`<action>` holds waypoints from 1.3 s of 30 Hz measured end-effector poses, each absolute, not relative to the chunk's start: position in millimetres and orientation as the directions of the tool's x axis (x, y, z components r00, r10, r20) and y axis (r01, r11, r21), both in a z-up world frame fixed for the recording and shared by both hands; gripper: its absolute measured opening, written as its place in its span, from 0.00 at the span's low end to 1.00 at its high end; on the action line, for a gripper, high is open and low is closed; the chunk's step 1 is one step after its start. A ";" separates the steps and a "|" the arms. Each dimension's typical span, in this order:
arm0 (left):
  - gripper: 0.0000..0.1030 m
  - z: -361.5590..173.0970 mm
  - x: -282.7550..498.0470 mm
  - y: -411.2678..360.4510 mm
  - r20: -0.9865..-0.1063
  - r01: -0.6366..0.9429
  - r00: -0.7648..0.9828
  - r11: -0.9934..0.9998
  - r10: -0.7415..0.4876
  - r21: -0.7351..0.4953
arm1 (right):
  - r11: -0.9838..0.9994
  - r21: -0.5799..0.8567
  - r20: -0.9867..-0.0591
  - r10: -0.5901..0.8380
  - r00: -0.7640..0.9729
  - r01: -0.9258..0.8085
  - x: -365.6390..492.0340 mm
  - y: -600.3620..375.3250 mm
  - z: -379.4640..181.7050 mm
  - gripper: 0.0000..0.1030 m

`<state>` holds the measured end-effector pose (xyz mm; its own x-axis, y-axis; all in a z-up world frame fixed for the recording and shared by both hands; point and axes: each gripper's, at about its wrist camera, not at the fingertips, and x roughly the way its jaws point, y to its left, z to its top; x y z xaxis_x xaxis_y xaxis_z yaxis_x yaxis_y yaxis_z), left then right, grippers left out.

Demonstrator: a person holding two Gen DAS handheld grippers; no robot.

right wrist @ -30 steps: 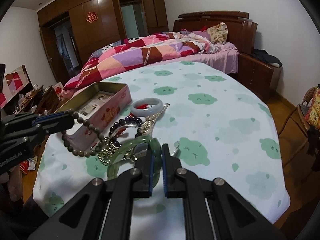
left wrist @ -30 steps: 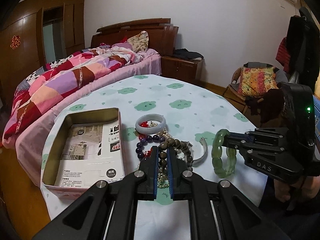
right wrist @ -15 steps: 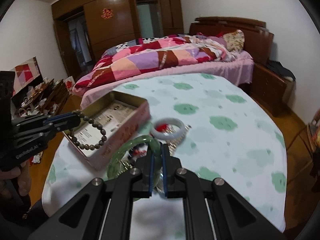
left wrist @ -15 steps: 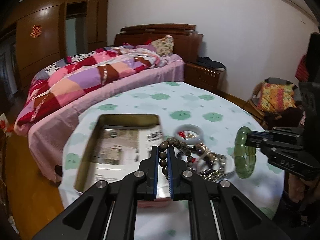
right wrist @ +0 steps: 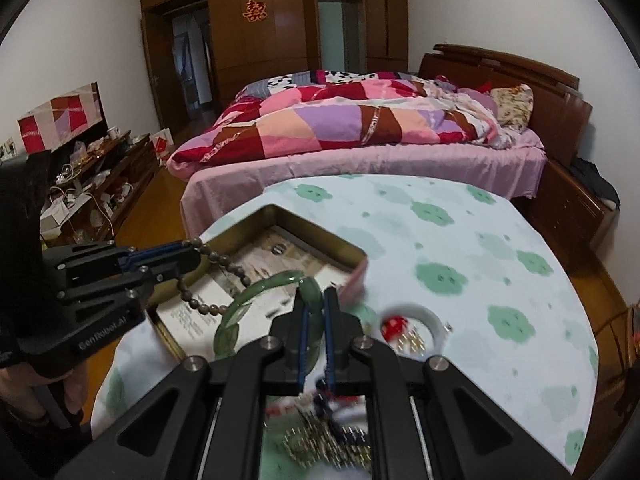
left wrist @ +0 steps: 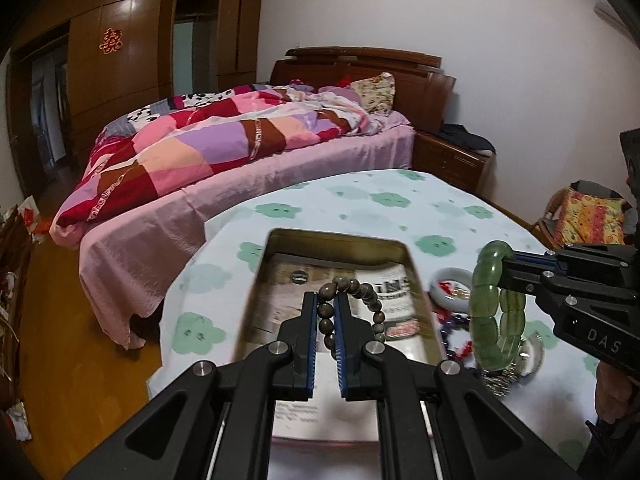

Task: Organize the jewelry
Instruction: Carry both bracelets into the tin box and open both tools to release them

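Note:
My left gripper [left wrist: 326, 300] is shut on a brown bead bracelet [left wrist: 362, 294] and holds it above the open pink tin box [left wrist: 412, 264]. It also shows in the right wrist view [right wrist: 188, 256], with the bead bracelet [right wrist: 224, 268] hanging from it. My right gripper [right wrist: 314, 300] is shut on a green jade bracelet [right wrist: 256, 296], held above the box's near corner [right wrist: 360, 268]. The right gripper [left wrist: 510, 264] and the green bracelet [left wrist: 490, 304] show right of the box in the left wrist view.
A white jade bangle [right wrist: 424, 318] and a heap of purple, red and metal jewelry [left wrist: 460, 328] lie on the cloud-patterned tablecloth [right wrist: 480, 240] right of the box. A bed with a patchwork quilt [left wrist: 208, 144] stands behind the table.
Both grippers have moved left with their bracelets. The bead bracelet now hangs over the box, and the green bracelet is over the box's corner.

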<state>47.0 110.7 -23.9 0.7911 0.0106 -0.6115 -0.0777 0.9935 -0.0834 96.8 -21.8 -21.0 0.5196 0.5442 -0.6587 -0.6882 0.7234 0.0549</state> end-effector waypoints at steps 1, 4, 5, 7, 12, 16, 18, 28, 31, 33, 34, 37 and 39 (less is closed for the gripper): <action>0.07 -25.1 48.3 113.4 -0.612 -0.081 0.791 0.993 0.011 -0.087 | 0.720 0.050 -0.661 0.543 0.518 -0.692 98.4 -16.5 -22.1 0.09; 0.07 -31.4 55.0 119.8 -0.617 -0.093 0.787 0.992 0.023 -0.082 | 0.714 0.029 -0.674 0.530 0.514 -0.700 102.9 1.3 -28.1 0.09; 0.07 -33.1 56.3 121.5 -0.620 -0.097 0.784 0.992 0.024 -0.084 | 0.713 0.030 -0.679 0.529 0.509 -0.701 103.7 5.5 -29.8 0.09; 0.07 -38.7 59.5 125.8 -0.628 -0.104 0.778 0.990 0.023 -0.092 | 0.708 0.021 -0.695 0.518 0.499 -0.706 108.4 17.5 -38.3 0.09; 0.07 -50.1 65.5 131.4 -0.644 -0.122 0.764 0.989 0.040 -0.083 | 0.716 0.004 -0.738 0.473 0.481 -0.698 116.8 33.4 -59.3 0.09; 0.07 -54.6 69.6 136.1 -0.650 -0.121 0.759 0.989 0.035 -0.088 | 0.723 -0.005 -0.753 0.452 0.479 -0.691 120.1 35.0 -68.8 0.09; 0.07 -55.6 70.5 137.3 -0.652 -0.122 0.757 0.989 0.036 -0.087 | 0.726 -0.015 -0.756 0.443 0.483 -0.688 119.3 35.0 -70.2 0.09; 0.08 -59.0 72.2 130.6 -0.660 -0.116 0.750 0.992 0.053 -0.052 | 0.722 -0.028 -0.756 0.437 0.487 -0.692 114.9 38.1 -72.2 0.16; 0.20 -56.1 70.8 126.4 -0.654 -0.115 0.754 0.993 0.064 -0.036 | 0.730 -0.018 -0.748 0.444 0.494 -0.684 116.2 35.9 -69.8 0.28; 0.42 -53.8 68.9 126.3 -0.645 -0.129 0.760 0.991 0.080 -0.029 | 0.738 -0.008 -0.740 0.449 0.500 -0.675 118.2 32.9 -67.6 0.40; 0.46 -51.9 66.9 126.4 -0.635 -0.121 0.770 0.992 0.066 -0.043 | 0.744 -0.001 -0.734 0.453 0.505 -0.668 118.6 30.4 -65.7 0.46; 0.57 -49.2 63.4 126.0 -0.621 -0.134 0.780 0.990 0.084 -0.034 | 0.751 0.012 -0.719 0.466 0.516 -0.660 116.9 23.7 -59.2 0.47; 0.57 -51.4 63.9 126.5 -0.625 -0.140 0.775 0.990 0.091 -0.031 | 0.751 0.012 -0.705 0.474 0.527 -0.660 114.0 16.4 -55.5 0.47</action>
